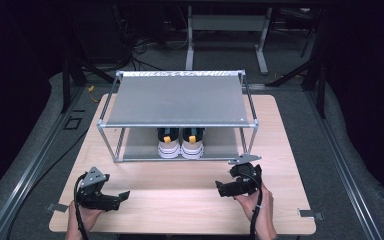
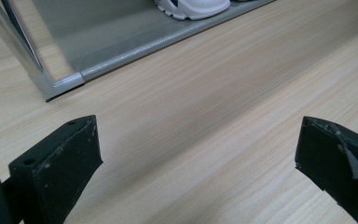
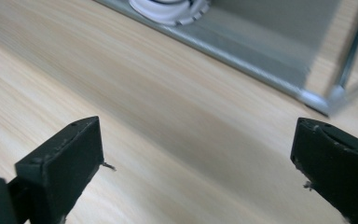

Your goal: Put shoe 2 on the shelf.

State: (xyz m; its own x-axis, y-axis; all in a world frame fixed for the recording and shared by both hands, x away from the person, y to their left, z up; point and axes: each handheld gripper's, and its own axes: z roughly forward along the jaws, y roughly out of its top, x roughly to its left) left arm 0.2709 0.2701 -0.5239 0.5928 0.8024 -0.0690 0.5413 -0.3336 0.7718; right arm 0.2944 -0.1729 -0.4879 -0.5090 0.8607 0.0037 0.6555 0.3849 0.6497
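A grey two-tier metal shoe rack stands on the wooden table. On its lower shelf sits a pair of white shoes with orange-and-black heel tabs, toes toward me. The left gripper rests near the table's front left, open and empty. In the left gripper view its jaws stand wide apart over bare wood, with the rack's corner and a white shoe ahead. The right gripper is at the front right, also open and empty, and a shoe's toe shows beyond it.
The table's front half between the two grippers is bare wood. Metal clips sit at the front table corners. Behind the table, a grey desk frame and cables lie on the dark floor.
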